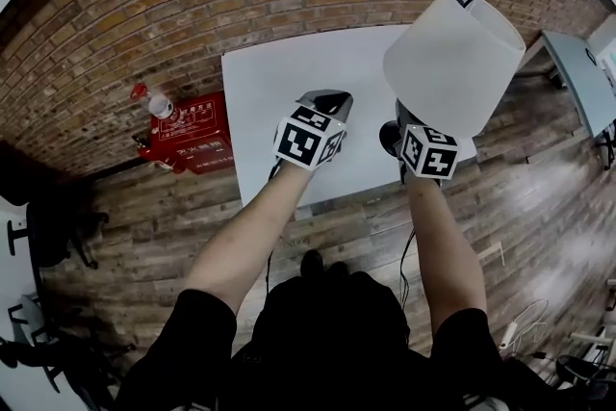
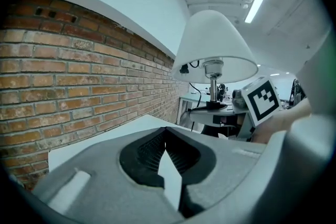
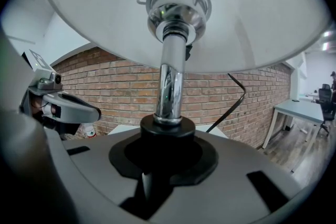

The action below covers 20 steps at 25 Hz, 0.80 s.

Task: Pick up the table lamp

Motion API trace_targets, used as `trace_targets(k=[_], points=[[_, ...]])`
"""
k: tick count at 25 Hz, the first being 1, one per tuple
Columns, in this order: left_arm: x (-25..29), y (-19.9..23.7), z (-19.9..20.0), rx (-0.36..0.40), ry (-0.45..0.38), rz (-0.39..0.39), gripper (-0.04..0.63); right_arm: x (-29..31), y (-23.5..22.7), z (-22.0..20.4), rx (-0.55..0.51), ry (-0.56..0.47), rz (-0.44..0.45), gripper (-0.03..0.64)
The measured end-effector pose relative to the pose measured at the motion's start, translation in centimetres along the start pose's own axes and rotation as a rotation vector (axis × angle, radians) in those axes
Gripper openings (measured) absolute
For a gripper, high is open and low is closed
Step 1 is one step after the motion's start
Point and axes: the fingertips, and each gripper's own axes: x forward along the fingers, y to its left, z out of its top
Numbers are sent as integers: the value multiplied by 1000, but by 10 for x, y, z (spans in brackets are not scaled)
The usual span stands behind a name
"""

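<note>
While the right gripper point(image 1: 395, 138) grips the lamp point(image 1: 452, 58) low down, its jaws closed part-way on the black collar point(image 3: 168, 131) at the foot of the chrome stem point(image 3: 170, 86), the whole weight of the shade point(image 3: 252, 18) sits high above the hold. The lamp appears to be clear of the white table point(image 1: 260, 111), over its right-hand end, with the shade leaning slightly away from the person in the head view. The left gripper point(image 1: 327, 101) hovers just beside it over the table, its jaws drawn together at the tips with nothing between them.

The step in hand looks like the lift itself, and it seems largely made. To do it well, the grip on the collar should not slacken, since a smooth round collar can turn or slip between the pads. The stem is best kept close to upright, because a top-heavy shade will swing the lamp over if the wrist tips. The black cord point(image 3: 236, 99) trails off to the right towards the brick wall point(image 3: 105, 81); where it ends is not visible, so any further rise should be slow, watching for the cord going taut. The left gripper stays well placed near the stem to steady it if it leans.
</note>
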Motion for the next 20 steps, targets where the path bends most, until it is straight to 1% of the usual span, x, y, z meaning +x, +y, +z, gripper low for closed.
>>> trace_targets(k=[4,8,16,20], points=[[-10,-11,2,-8,6,4,6,-20,3,14,29,-18,4,91],[-16,-26,0,-27,7,0,6,-40,3,23,26,-35,15,91],[-24,-59,21,0,-23,20,6,-74,5,32,32,-54,77,91],[-33,-67,26,-6,-42,41,6,-89,1,32,48,-61,100,91]])
